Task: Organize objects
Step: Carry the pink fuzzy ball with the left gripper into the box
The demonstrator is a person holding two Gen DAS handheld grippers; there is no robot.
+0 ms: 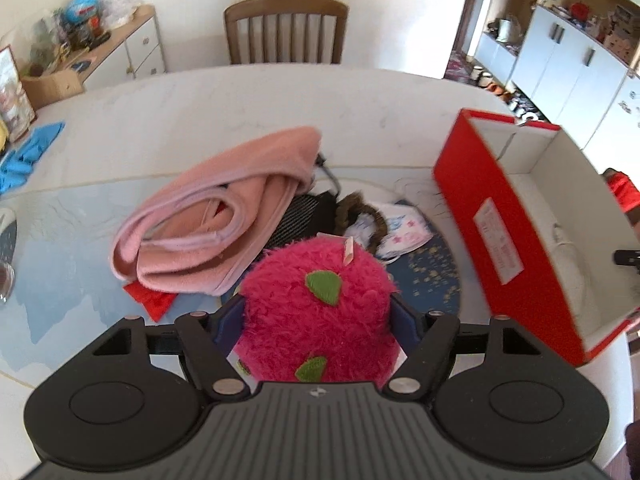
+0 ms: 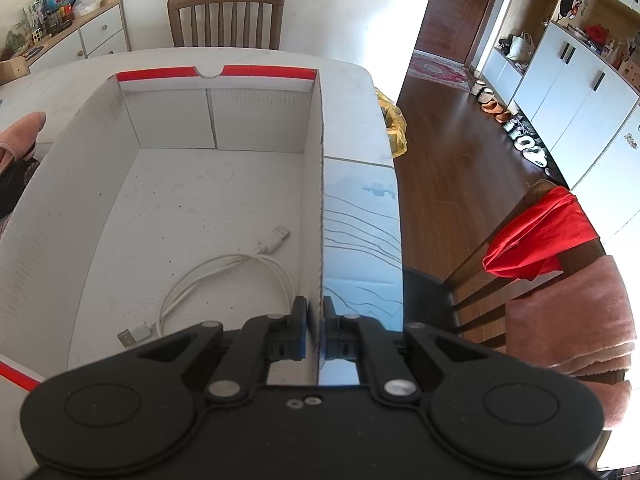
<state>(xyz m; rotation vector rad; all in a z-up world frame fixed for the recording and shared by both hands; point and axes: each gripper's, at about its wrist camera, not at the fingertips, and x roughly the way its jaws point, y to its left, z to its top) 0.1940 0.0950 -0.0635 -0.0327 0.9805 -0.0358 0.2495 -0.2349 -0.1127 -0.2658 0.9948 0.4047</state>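
Note:
My left gripper (image 1: 318, 312) is shut on a fuzzy pink plush toy (image 1: 316, 304) with green leaf patches, held above the table. The red cardboard box (image 1: 496, 216) stands to its right, open at the top. My right gripper (image 2: 316, 320) is shut on the box's right wall (image 2: 320, 200). Inside the white-lined box lies a white USB cable (image 2: 224, 280). A folded pink towel (image 1: 216, 220) lies on a pile ahead of the left gripper.
Under the towel are a black mesh item (image 1: 308, 212), a brown hair scrunchie (image 1: 360, 216), a patterned packet (image 1: 400, 228) and a red cloth (image 1: 152, 300). Blue cloth (image 1: 28, 152) lies far left. Wooden chairs stand behind the table (image 1: 286, 32) and at the right (image 2: 540, 248).

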